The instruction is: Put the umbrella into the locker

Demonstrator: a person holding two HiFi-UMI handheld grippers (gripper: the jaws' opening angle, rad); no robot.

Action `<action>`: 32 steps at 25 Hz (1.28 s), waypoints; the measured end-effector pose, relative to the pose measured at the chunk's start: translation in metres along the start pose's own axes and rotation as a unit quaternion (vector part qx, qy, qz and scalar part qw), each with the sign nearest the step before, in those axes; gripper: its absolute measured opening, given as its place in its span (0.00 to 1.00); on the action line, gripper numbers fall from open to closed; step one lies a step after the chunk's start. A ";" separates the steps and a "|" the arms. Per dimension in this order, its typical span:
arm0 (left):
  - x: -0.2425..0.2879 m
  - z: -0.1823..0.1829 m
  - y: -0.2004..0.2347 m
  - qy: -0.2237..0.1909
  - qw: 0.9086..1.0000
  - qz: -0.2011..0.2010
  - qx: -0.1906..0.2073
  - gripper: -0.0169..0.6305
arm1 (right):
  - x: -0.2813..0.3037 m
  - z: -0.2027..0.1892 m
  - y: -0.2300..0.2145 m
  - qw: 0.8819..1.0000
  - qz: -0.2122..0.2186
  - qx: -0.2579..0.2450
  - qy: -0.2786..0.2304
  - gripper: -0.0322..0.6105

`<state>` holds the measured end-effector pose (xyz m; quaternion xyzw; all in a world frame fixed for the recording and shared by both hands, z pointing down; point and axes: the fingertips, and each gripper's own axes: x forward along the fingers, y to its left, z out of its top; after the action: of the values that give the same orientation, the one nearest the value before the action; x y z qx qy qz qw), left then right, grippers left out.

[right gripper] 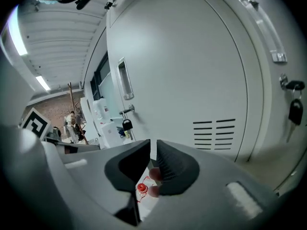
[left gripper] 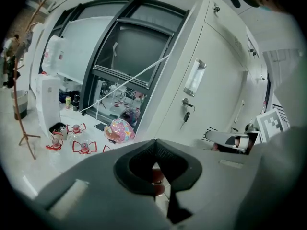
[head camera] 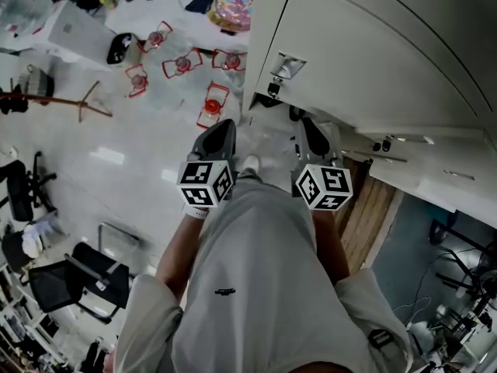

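Both grippers are held out side by side, facing the tall white metal locker (head camera: 349, 61), and every door in sight is shut. The left gripper (left gripper: 154, 146) is closed up: its dark ribbed pads are met at the tips and nothing is caught between them. The right gripper (right gripper: 153, 151) is drawn in to a hairline slit, and nothing is pinched there either.

The pink, patterned, dome-shaped umbrella (left gripper: 120, 130) is found down on the pale glossy floor (head camera: 116, 138). It is set by the dark-framed window (left gripper: 129, 47), close to the locker's corner and well apart from both grippers. Small red-framed objects (head camera: 182, 64) are scattered over the floor near it.

On the door ahead of the left gripper, a small key (left gripper: 185, 118) is seen hanging from the lock, under a long metal handle (left gripper: 194, 78). In the right gripper view a dark padlock (right gripper: 126, 124) is hung on a door further along.
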<state>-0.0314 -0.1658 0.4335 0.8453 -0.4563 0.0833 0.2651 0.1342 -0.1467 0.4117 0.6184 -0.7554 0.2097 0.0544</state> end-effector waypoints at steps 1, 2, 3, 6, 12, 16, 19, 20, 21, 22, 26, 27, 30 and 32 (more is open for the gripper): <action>-0.001 0.003 -0.001 -0.004 1.000 -0.002 0.002 0.05 | -0.003 0.006 0.000 1.000 -0.002 0.001 -0.006 0.11; -0.002 0.006 -0.001 -0.007 1.000 -0.003 0.003 0.05 | -0.005 0.013 -0.001 1.000 -0.004 0.003 -0.013 0.11; -0.004 0.009 -0.002 -0.011 1.000 -0.004 0.003 0.05 | -0.008 0.018 -0.001 1.000 -0.007 0.004 -0.019 0.10; -0.009 0.017 -0.001 -0.020 1.000 -0.004 0.005 0.05 | -0.018 0.034 0.000 0.999 -0.016 0.004 -0.038 0.07; -0.020 0.037 -0.004 -0.048 0.999 -0.004 0.018 0.05 | -0.032 0.056 0.003 0.998 -0.017 -0.002 -0.057 0.05; -0.031 0.053 -0.009 -0.073 0.997 -0.004 0.030 0.05 | -0.040 0.065 0.005 0.998 -0.021 -0.019 -0.065 0.05; -0.039 0.063 -0.012 -0.090 0.995 -0.003 0.038 0.05 | -0.040 0.065 0.005 0.997 -0.028 -0.041 -0.063 0.05; -0.042 0.065 -0.013 -0.095 0.995 -0.002 0.040 0.05 | -0.040 0.064 0.005 0.997 -0.030 -0.049 -0.061 0.05; -0.044 0.067 -0.014 -0.098 0.994 -0.001 0.042 0.05 | -0.040 0.063 0.006 0.996 -0.029 -0.054 -0.058 0.05; -0.046 0.069 -0.014 -0.101 0.994 -0.001 0.044 0.05 | -0.041 0.062 0.007 0.996 -0.027 -0.055 -0.057 0.05; -0.049 0.072 -0.014 -0.106 0.993 0.002 0.048 0.05 | -0.039 0.064 0.013 0.996 -0.020 -0.063 -0.059 0.05; -0.050 0.073 -0.014 -0.106 0.993 0.003 0.048 0.05 | -0.038 0.065 0.014 0.996 -0.017 -0.063 -0.059 0.05; -0.052 0.074 -0.015 -0.108 0.993 0.006 0.049 0.05 | -0.035 0.065 0.016 0.996 -0.010 -0.062 -0.057 0.05; -0.053 0.075 -0.015 -0.109 0.993 0.006 0.051 0.05 | -0.034 0.066 0.016 0.996 -0.009 -0.062 -0.057 0.05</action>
<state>-0.0566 -0.1593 0.3443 0.8591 -0.4826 0.0149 0.1700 0.1379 -0.1385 0.3365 0.6314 -0.7634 0.1263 0.0519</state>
